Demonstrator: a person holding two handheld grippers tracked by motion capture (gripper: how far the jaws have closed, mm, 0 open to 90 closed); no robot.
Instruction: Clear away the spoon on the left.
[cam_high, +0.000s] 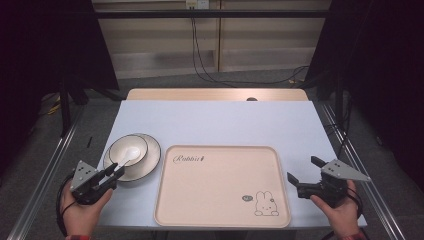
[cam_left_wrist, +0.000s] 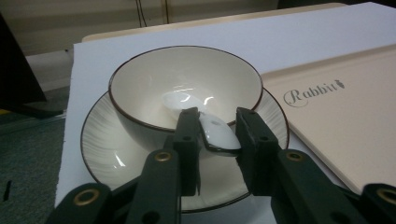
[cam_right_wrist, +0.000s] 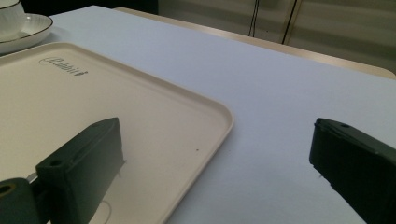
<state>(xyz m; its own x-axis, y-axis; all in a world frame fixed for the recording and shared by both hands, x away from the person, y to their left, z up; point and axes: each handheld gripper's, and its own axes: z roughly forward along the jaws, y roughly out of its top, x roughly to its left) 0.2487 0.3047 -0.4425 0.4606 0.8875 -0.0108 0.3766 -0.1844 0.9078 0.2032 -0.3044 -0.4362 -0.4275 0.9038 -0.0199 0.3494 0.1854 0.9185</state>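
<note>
**Left hand-held gripper at the spoon handle, right one idle by the tray**

From the high view, I see the pale blue desk (cam_high: 215, 120) with a cream tray (cam_high: 222, 187) near its front edge, printed with a rabbit. Left of the tray, just beside its rim, a ribbed saucer (cam_high: 150, 162) carries a dark-rimmed bowl (cam_high: 129, 149), and a white ceramic spoon (cam_high: 127, 156) lies in the bowl with its handle over the near rim. My left hand-held gripper (cam_high: 116, 172) sits at the saucer's near edge, close to the desk's left border. My right hand-held gripper (cam_high: 300, 175) rests beyond the tray's right rim, near the desk's right edge, its jaws wide apart with nothing between them. The far half of the desk is bare, so there is plenty of room there.

In the left gripper view, I get the detail that the high view lacks: the spoon (cam_left_wrist: 212, 130) handle lies between the two black jaws. The left jaw looks to be against it, while a narrow gap shows on the right, so the jaws stand around the handle and I don't read a firm grip. The tray's "Rabbit" lettering sits to the right.

In the right gripper view, the tray's rounded corner (cam_right_wrist: 219, 112) lies between the parted jaws, and open desk stretches beyond it; the saucer (cam_right_wrist: 28, 28) is at the far left.
</note>
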